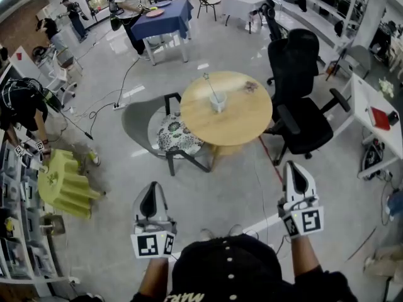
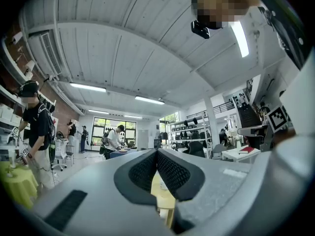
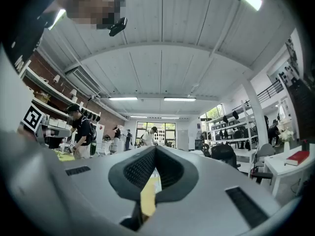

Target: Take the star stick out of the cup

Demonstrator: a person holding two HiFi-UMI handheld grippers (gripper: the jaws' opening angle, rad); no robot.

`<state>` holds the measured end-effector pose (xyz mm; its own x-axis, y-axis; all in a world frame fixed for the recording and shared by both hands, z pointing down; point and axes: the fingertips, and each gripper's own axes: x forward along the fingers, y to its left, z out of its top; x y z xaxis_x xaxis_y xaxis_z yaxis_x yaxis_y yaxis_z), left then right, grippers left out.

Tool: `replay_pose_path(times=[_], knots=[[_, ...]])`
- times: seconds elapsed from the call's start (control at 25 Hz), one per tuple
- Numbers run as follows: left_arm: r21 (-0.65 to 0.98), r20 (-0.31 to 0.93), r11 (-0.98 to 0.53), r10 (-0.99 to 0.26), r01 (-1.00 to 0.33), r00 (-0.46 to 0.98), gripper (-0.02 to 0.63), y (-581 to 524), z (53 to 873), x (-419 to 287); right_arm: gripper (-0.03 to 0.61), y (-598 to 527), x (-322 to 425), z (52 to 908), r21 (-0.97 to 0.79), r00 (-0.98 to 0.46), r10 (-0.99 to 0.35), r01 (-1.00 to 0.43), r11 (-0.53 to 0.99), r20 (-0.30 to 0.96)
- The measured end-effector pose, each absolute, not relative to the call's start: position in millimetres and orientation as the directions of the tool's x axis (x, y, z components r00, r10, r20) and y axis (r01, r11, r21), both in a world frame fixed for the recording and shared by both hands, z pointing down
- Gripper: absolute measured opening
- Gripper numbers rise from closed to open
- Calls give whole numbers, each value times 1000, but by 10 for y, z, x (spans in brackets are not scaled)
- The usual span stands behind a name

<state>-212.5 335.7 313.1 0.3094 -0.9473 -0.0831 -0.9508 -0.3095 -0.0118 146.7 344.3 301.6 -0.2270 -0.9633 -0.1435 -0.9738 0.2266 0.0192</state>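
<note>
A white cup stands near the middle of a round wooden table, well ahead of me. A thin stick with a star on top leans out of the cup toward the upper left. My left gripper and right gripper are held low near my body, far short of the table. Both point forward with their jaws together and nothing between them. In the left gripper view the black pads meet at the tip, and in the right gripper view the pads meet likewise.
A grey chair with a patterned cushion stands at the table's left. Black office chairs stand at its right. A green stool lies on the floor at left. A white desk is at right, and people stand by a blue table farther back.
</note>
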Motion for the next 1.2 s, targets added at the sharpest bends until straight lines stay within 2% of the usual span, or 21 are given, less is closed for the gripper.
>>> replay_pose_path(times=[0.36,0.4,0.48,0.52,0.56,0.84,1.2], knots=[[-21,-69,-306,-949,-952,307,3,3399,3187,-1959,16,3488,1635,3153,7,-250,-958,-968,252,-140],[-23,-67,-303,-950,-953,303,3,3400,3191,-1933,53,3480,1671,3178,8,-257,-957,-966,258,-132],[-26,-61,-293,-954,-956,294,3,3403,3206,-1873,244,3447,1753,3191,-11,-272,-952,-961,276,-137],[-26,-58,-287,-956,-957,289,3,3406,3217,-1837,289,3435,1809,3191,-22,-274,-951,-960,280,-143],[-25,-55,-282,-958,-959,283,3,3412,3230,-1796,300,3430,1874,3206,-25,-272,-951,-960,278,-146],[-11,-47,-248,-968,-969,249,5,3440,3362,-1423,305,3277,2207,3338,-1,-305,-944,-952,307,-126],[-5,-20,-226,-974,-974,226,3,3041,3570,-1365,305,2769,2179,3354,-31,-351,-921,-932,361,-169]])
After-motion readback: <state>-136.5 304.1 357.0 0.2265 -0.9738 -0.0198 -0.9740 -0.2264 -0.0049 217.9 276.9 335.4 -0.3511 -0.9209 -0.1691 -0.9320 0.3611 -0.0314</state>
